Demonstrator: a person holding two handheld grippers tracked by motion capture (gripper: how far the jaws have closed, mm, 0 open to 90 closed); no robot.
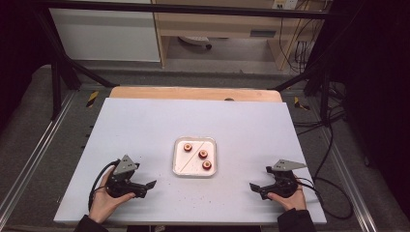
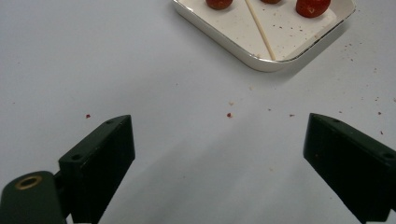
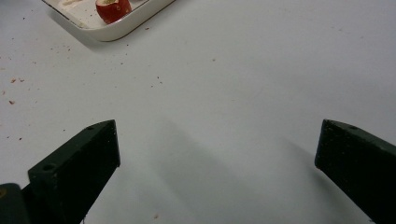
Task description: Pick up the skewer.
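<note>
The person's left hand (image 1: 104,200) is lying low at the near left of the white bench (image 1: 145,125), wrapping the left tongs (image 1: 151,184), which are pointing right and slightly away toward the middle. The right hand (image 1: 290,199) is mirroring it at the near right, with the right tongs (image 1: 253,186) pointing left. Both tongs are standing wide open with nothing between the jaws, hovering just over bare bench.

The white tray (image 1: 178,162) is sitting at the bench's middle, between the two tongs and apart from both, carrying three red fruit pieces (image 1: 203,154) and a thin wooden stick (image 1: 185,165) lying along its left part.

The left gripper view is showing the stick (image 2: 260,29) crossing the tray (image 2: 261,64) and red crumbs (image 2: 229,114) scattered on the bench before it. The right gripper view is catching one tray corner (image 3: 109,32) with a single fruit piece (image 3: 113,10).
</note>
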